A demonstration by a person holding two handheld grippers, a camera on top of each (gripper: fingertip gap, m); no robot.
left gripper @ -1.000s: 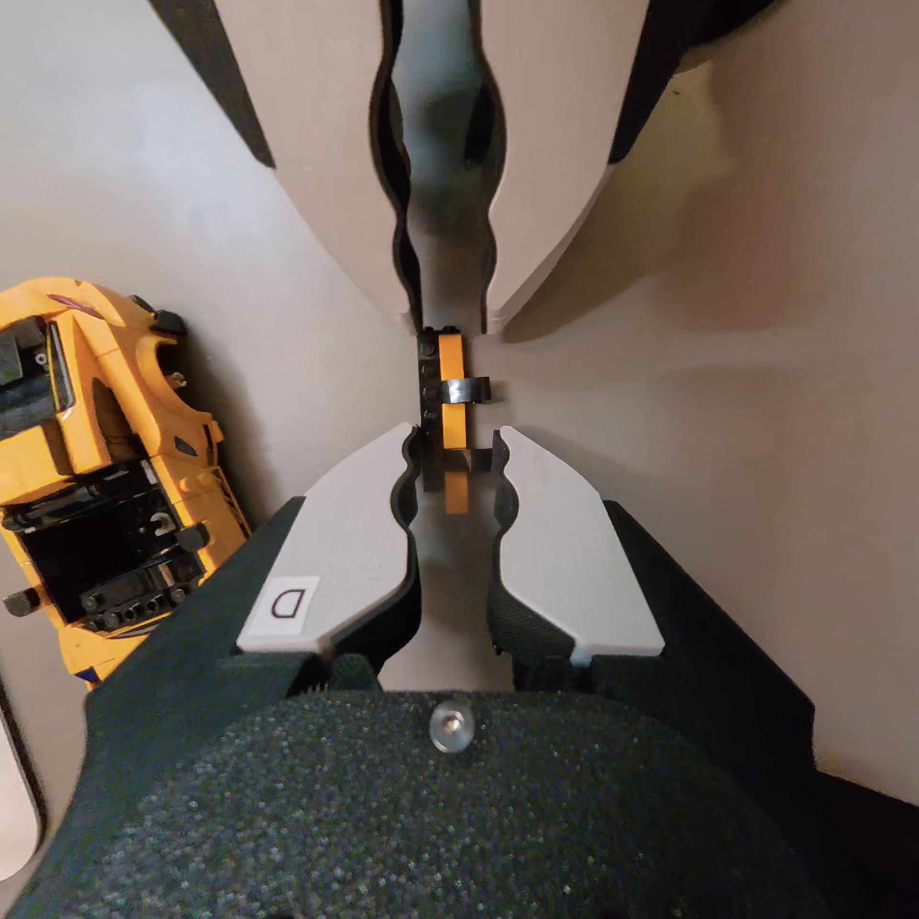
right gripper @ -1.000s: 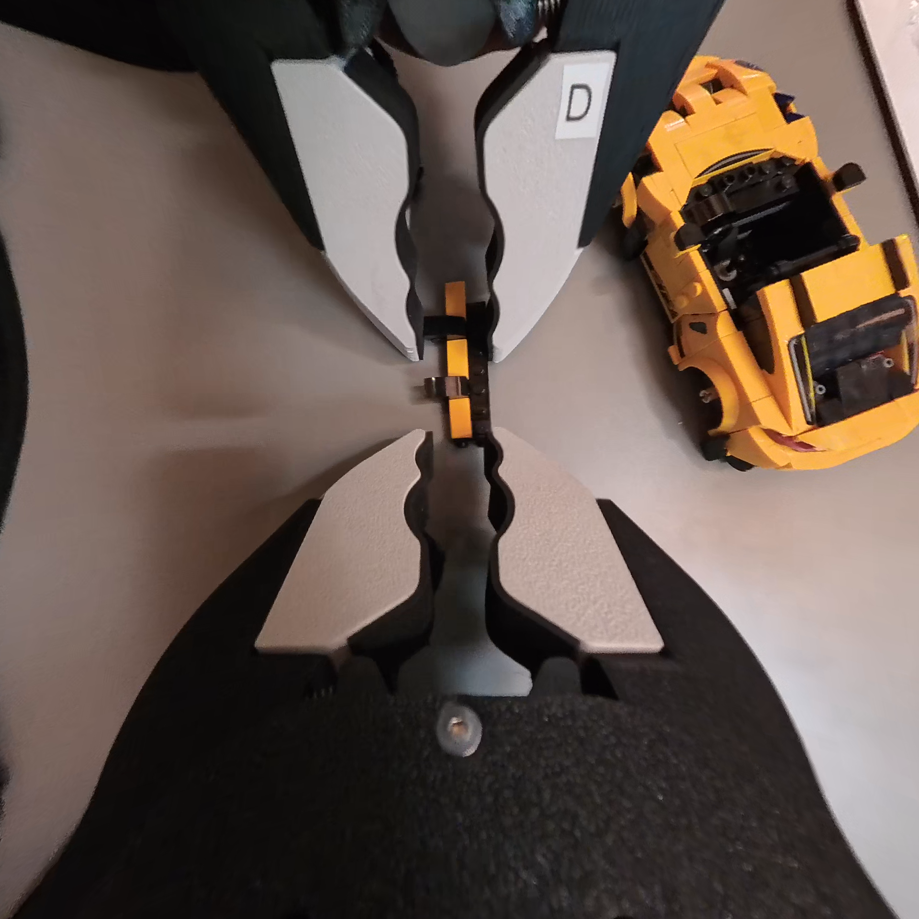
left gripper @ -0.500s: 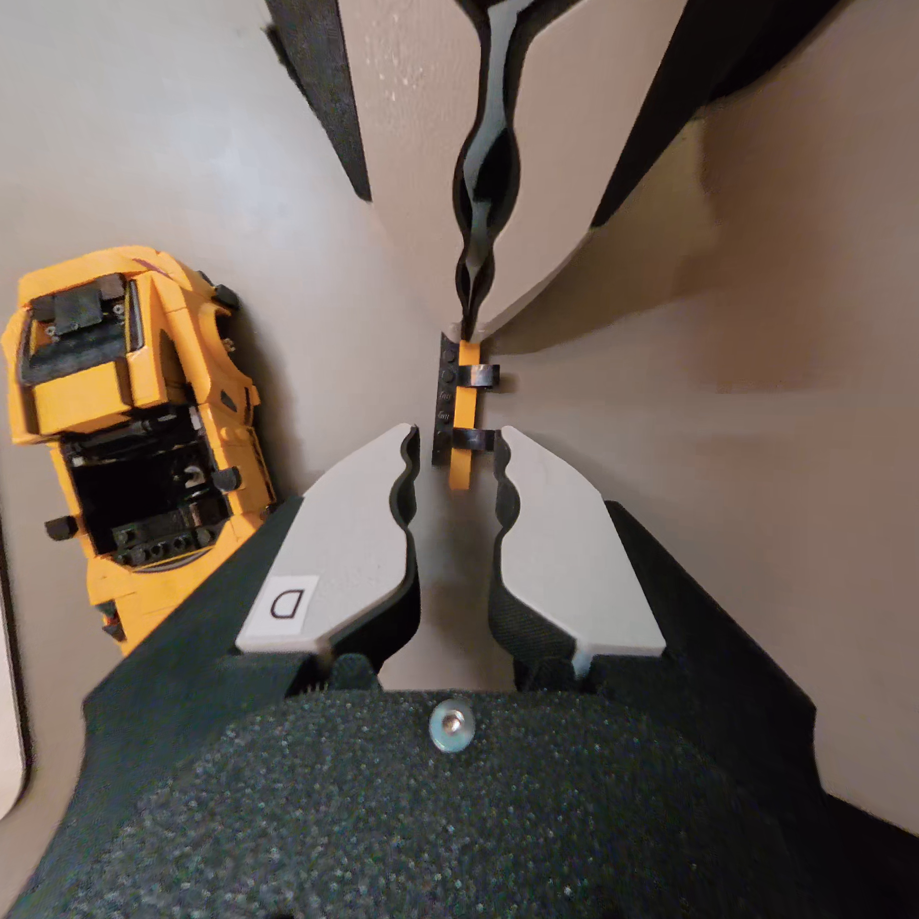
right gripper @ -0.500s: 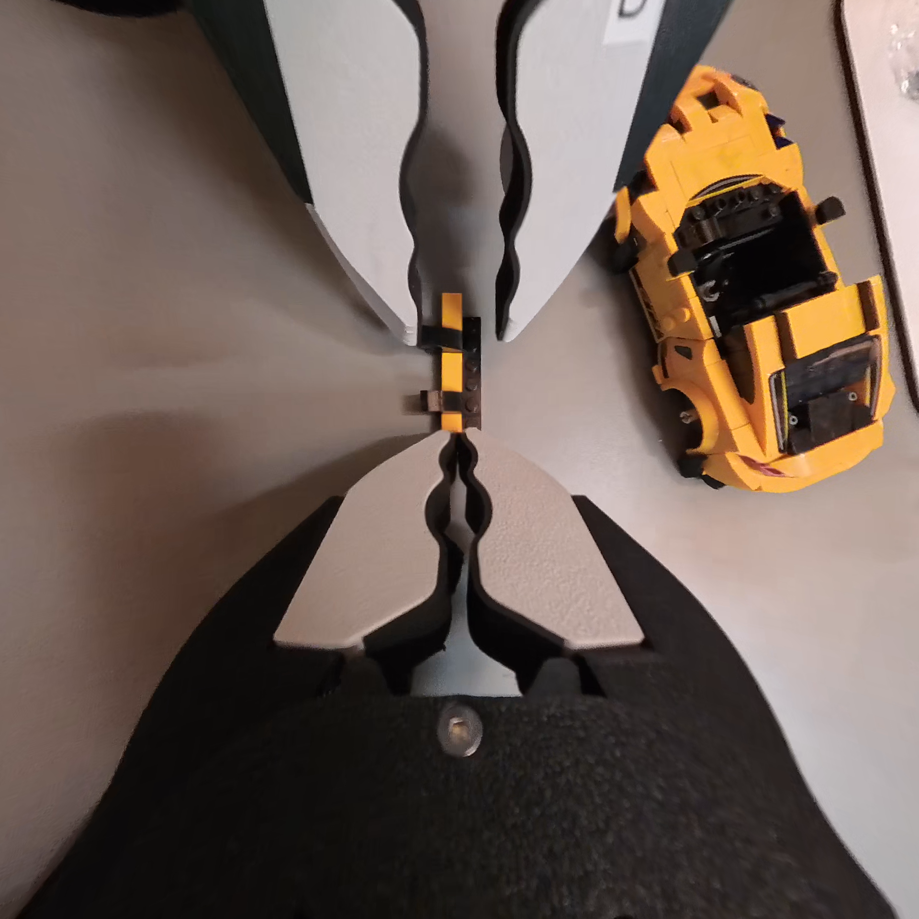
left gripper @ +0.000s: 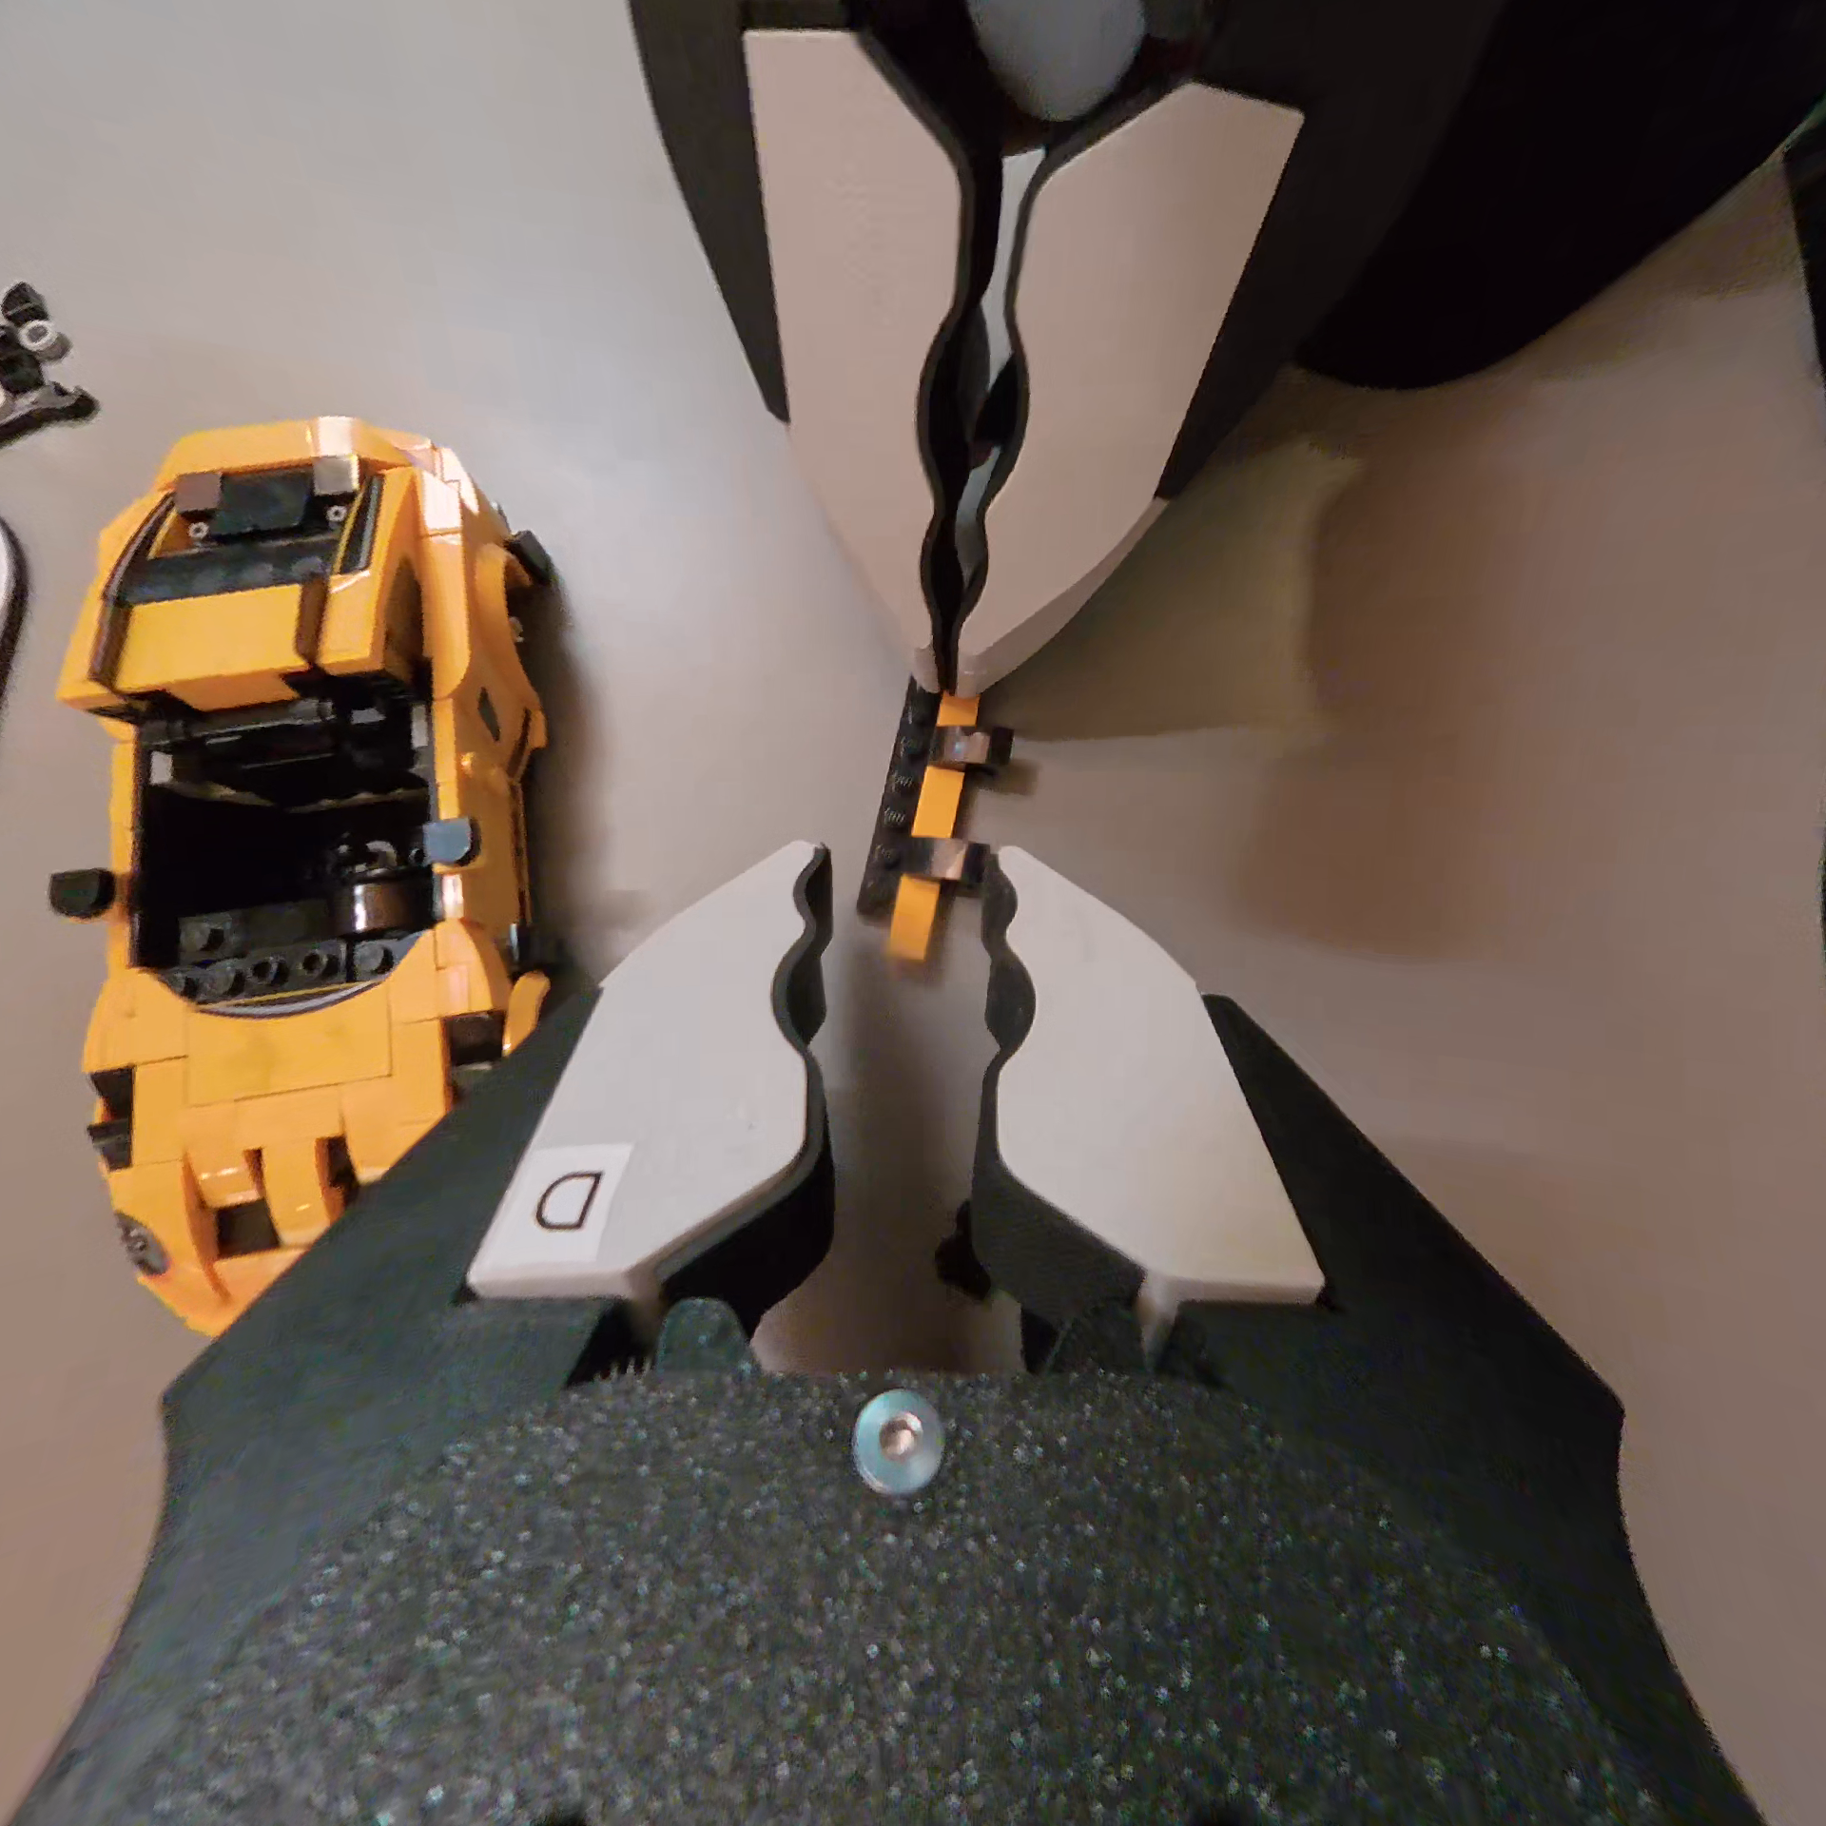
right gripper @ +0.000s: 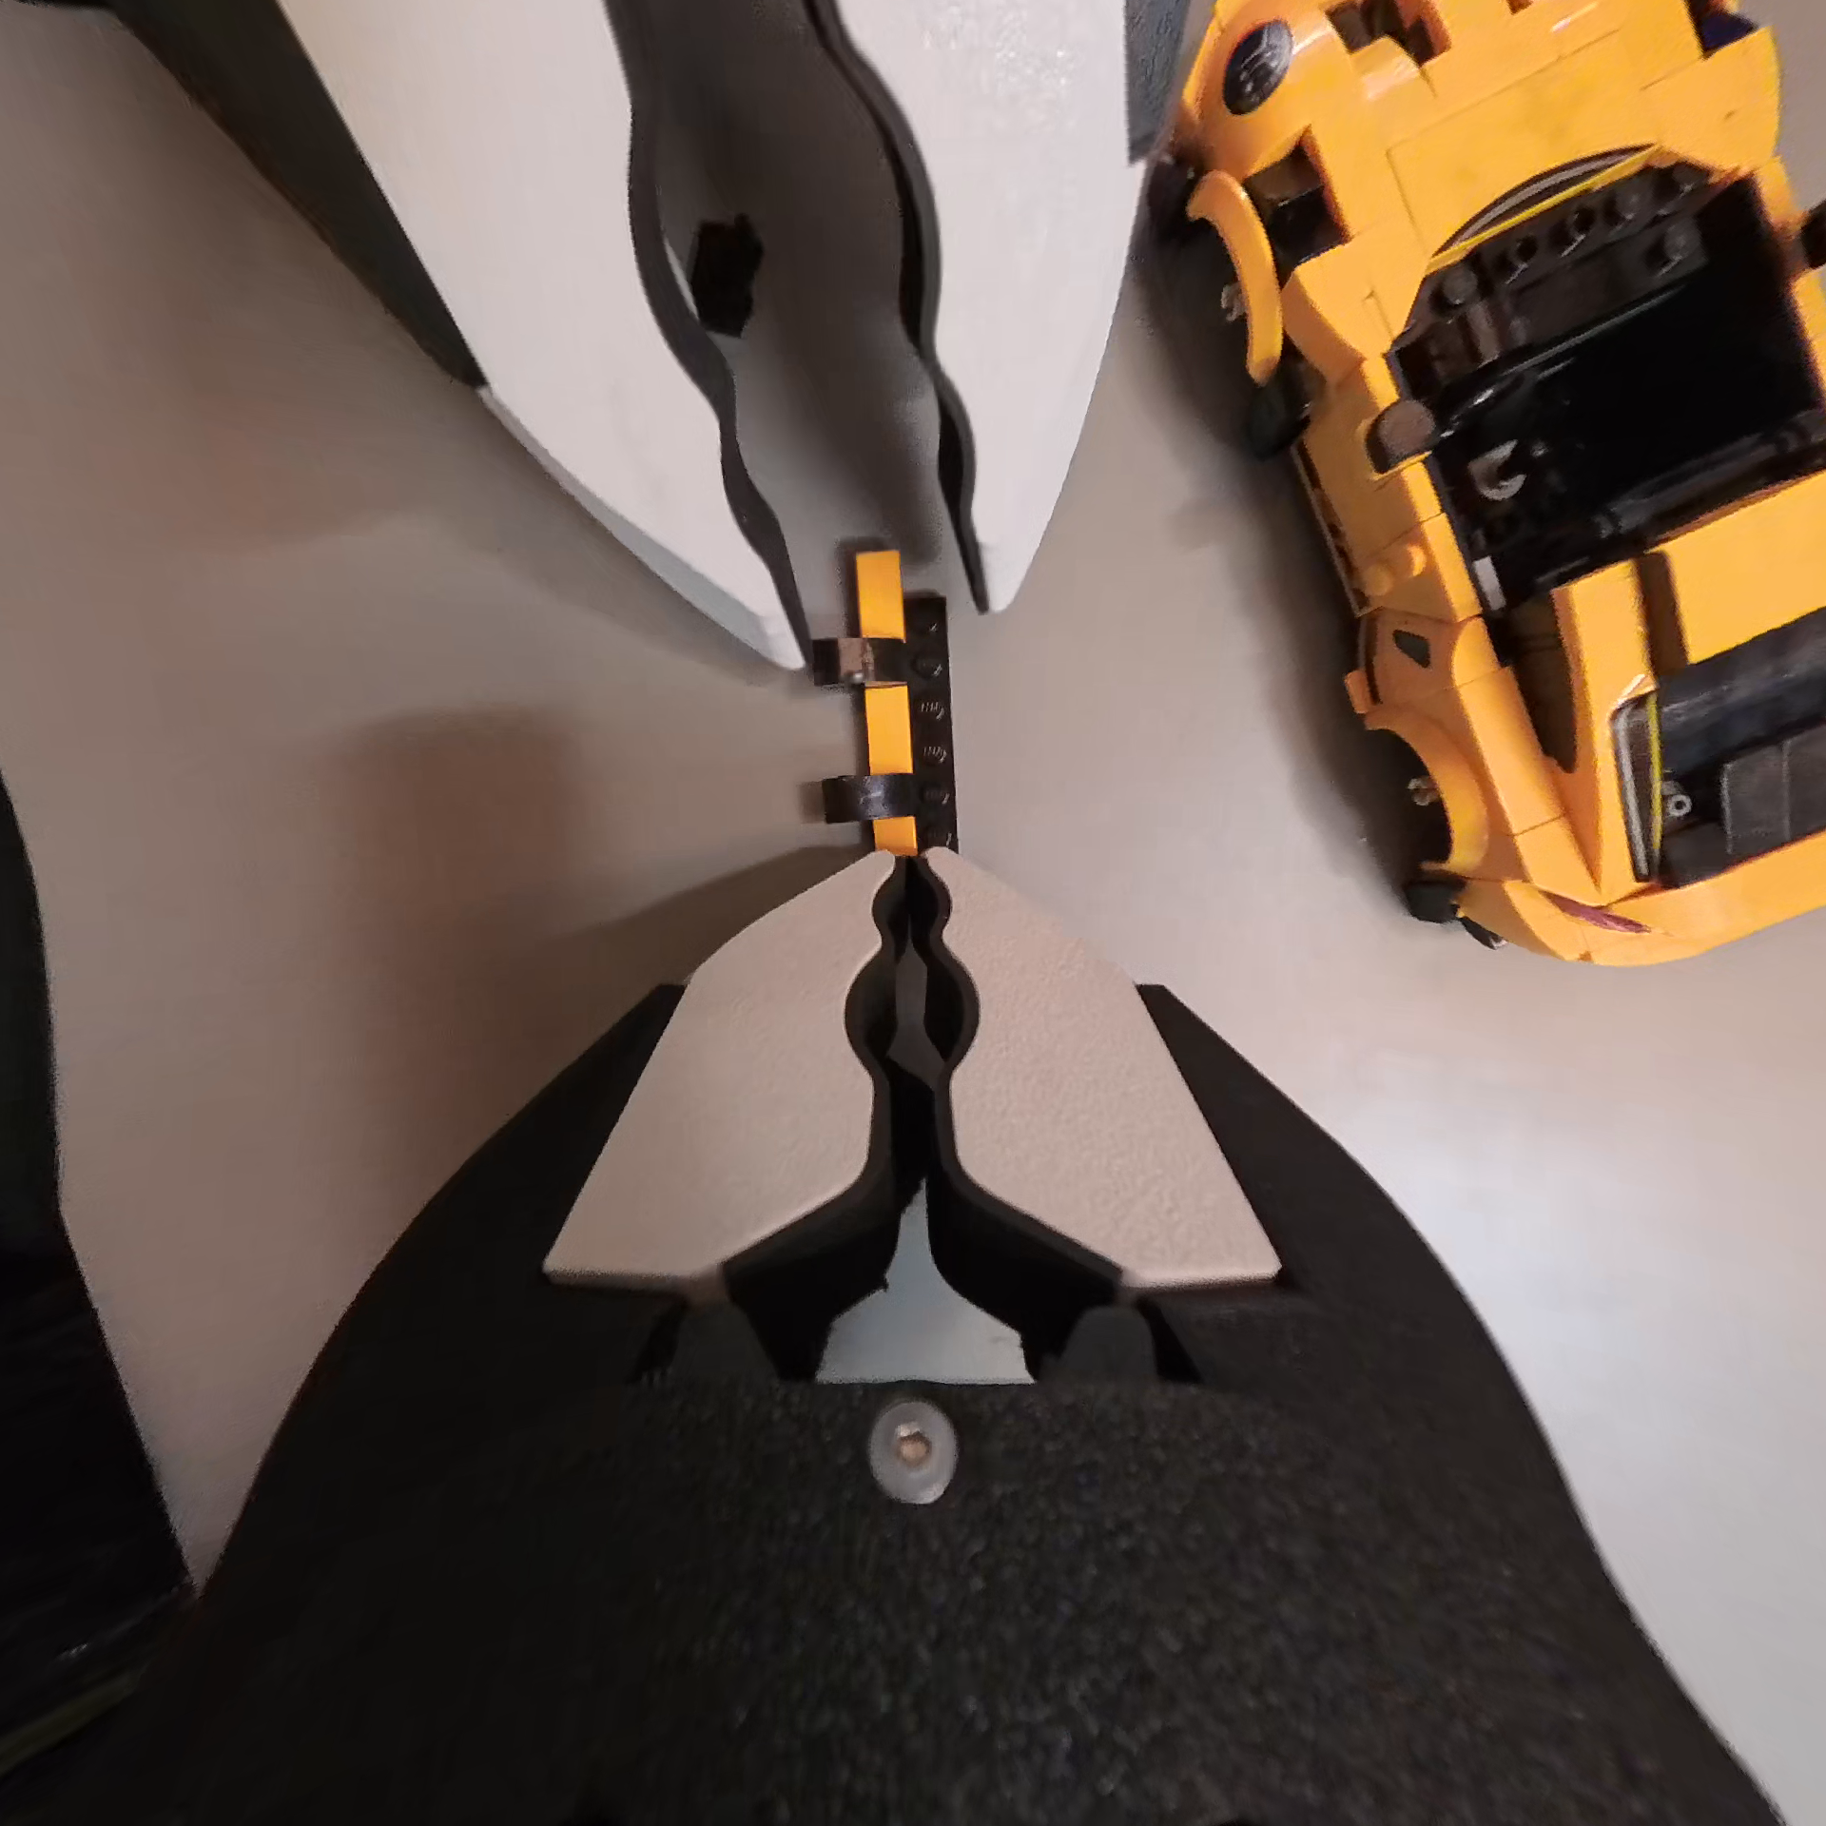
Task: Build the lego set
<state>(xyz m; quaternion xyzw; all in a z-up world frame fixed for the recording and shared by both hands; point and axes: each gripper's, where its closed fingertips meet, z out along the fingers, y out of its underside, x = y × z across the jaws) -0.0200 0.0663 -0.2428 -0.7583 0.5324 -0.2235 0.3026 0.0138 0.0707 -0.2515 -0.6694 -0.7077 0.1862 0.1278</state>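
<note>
A small assembly (left gripper: 924,805), a black studded plate with an orange strip and two black clips, lies between my two grippers. My right gripper (right gripper: 904,862) is shut on the assembly's (right gripper: 904,716) near end. It also shows in the left wrist view (left gripper: 949,677), coming in from the top. My left gripper (left gripper: 909,870) is open, and its fingertips stand on either side of the assembly's other end without pressing it. It also shows in the right wrist view (right gripper: 874,613). The orange lego car (left gripper: 296,820), with its black cabin open, stands on the table beside the grippers (right gripper: 1541,494).
Small black loose parts (left gripper: 35,366) lie at the far left edge of the grey table (left gripper: 1482,988). The edge of a white tray (left gripper: 8,593) shows beside them. Some 4 cm of space lies between my two pairs of fingers.
My right gripper has shut on the end of the assembly. My left gripper has stayed open and drawn back, so less of the assembly sits between its fingers.
</note>
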